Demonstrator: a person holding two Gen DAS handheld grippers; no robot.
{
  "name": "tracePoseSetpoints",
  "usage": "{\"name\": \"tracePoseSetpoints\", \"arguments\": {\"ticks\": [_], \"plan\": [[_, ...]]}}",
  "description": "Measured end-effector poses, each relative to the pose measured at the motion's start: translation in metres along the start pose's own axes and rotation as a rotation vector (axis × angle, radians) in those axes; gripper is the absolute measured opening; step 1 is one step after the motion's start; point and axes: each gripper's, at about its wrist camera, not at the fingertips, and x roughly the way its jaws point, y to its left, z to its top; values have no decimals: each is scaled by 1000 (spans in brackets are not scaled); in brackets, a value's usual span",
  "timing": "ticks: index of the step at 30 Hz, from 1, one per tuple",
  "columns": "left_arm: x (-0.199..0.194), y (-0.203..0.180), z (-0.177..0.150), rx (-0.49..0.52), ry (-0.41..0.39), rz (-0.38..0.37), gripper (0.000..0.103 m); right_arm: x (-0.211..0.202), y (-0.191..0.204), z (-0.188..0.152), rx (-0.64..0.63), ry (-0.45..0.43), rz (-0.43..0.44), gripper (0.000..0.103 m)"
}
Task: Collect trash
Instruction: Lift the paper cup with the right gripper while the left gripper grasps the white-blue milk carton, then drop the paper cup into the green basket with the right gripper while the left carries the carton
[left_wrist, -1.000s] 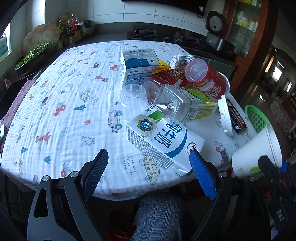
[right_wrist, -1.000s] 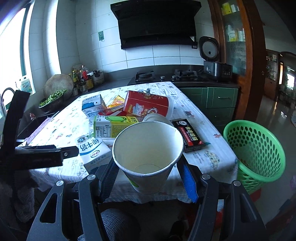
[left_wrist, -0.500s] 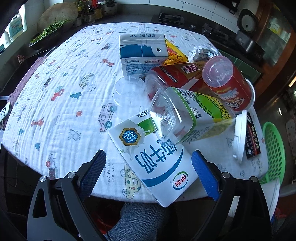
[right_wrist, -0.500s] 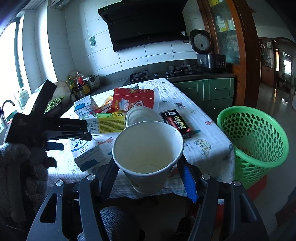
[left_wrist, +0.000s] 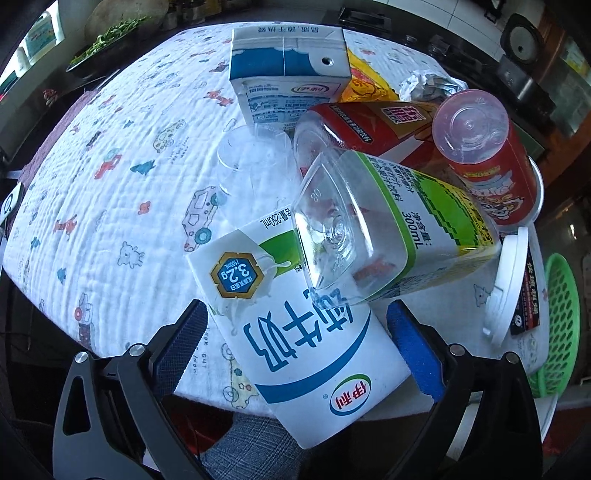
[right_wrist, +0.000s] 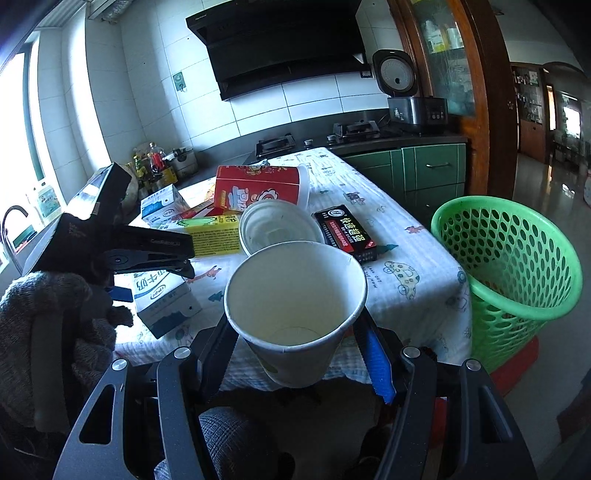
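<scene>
My right gripper (right_wrist: 295, 354) is shut on a white paper cup (right_wrist: 295, 302), held upright off the table's near edge, left of the green mesh trash basket (right_wrist: 517, 273). My left gripper (left_wrist: 295, 332) is open with its jaws on either side of a white and blue milk carton (left_wrist: 295, 332) that lies at the table's near edge. A clear bottle with a green and yellow label (left_wrist: 388, 229) rests tilted on that carton. Behind lie a red tub with a pink lid (left_wrist: 487, 158), a red packet (left_wrist: 362, 125) and a blue and white carton (left_wrist: 288, 74).
A white lid (left_wrist: 506, 280) and a black and red box (right_wrist: 345, 232) lie near the table's right edge. A clear plastic cup (left_wrist: 251, 166) lies on the printed cloth (left_wrist: 110, 184). The basket (left_wrist: 561, 321) stands on the floor right of the table. Counters and a stove stand behind.
My left gripper has moved forward and down over the milk carton, which now sits between its jaws. My right gripper with the cup has stayed close to the basket.
</scene>
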Motion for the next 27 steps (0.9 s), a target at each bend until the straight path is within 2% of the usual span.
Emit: {"name": "tracePoseSetpoints", "arguments": {"ticks": [3, 6, 8, 13, 19, 27], "plan": [[4, -1, -1, 18, 1, -3, 92, 1, 0, -1, -4, 2, 1, 61], [0, 4, -4, 36, -3, -31, 82, 1, -1, -1, -7, 1, -2, 61], [-4, 7, -7, 65, -7, -47, 75, 1, -2, -1, -4, -2, -2, 61], [-13, 22, -17, 149, -27, -84, 65, -1, 0, 1, -7, -2, -1, 61], [-20, 44, -29, 231, -56, -95, 63, 2, 0, 6, -3, 4, -4, 61], [-33, 71, -36, 244, -105, -95, 63, 7, 2, 10, -12, 12, -12, 61]]}}
